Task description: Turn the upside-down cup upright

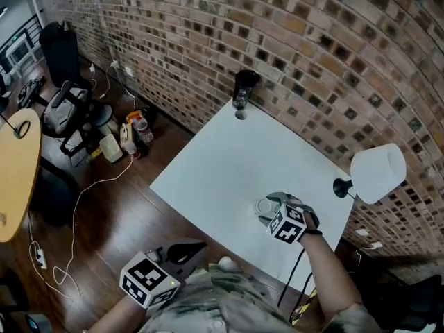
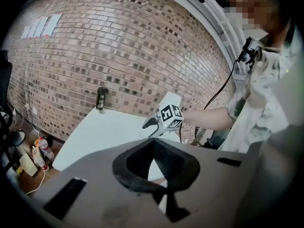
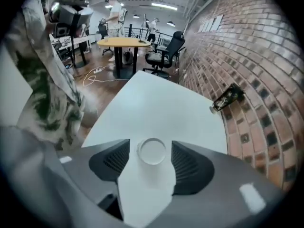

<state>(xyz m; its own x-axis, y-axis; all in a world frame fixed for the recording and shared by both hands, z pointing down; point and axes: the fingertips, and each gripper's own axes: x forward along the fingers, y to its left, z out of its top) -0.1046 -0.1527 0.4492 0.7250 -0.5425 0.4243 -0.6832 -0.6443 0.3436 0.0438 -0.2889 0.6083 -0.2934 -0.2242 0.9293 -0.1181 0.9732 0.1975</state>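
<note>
A small white cup (image 1: 264, 207) stands on the white table (image 1: 222, 158), near its front right edge. In the right gripper view the cup (image 3: 152, 152) shows as a round disc with a rim. My right gripper (image 1: 275, 202) points steeply down over it. Its jaws (image 3: 150, 146) stand one on each side of the cup with a thin gap showing, so they are open around it. My left gripper (image 1: 201, 245) hangs off the table's front edge, near the person's chest. It is shut (image 2: 153, 142) and holds nothing. The right gripper (image 2: 146, 125) also shows in the left gripper view.
A dark bottle (image 1: 244, 89) stands at the table's far corner against the brick wall (image 1: 312, 47). A white-shaded lamp (image 1: 377, 173) is at the right edge. Bags and bottles (image 1: 121, 137) lie on the wooden floor at left, with a cable (image 1: 76, 207) and a round wooden table (image 1: 14, 175).
</note>
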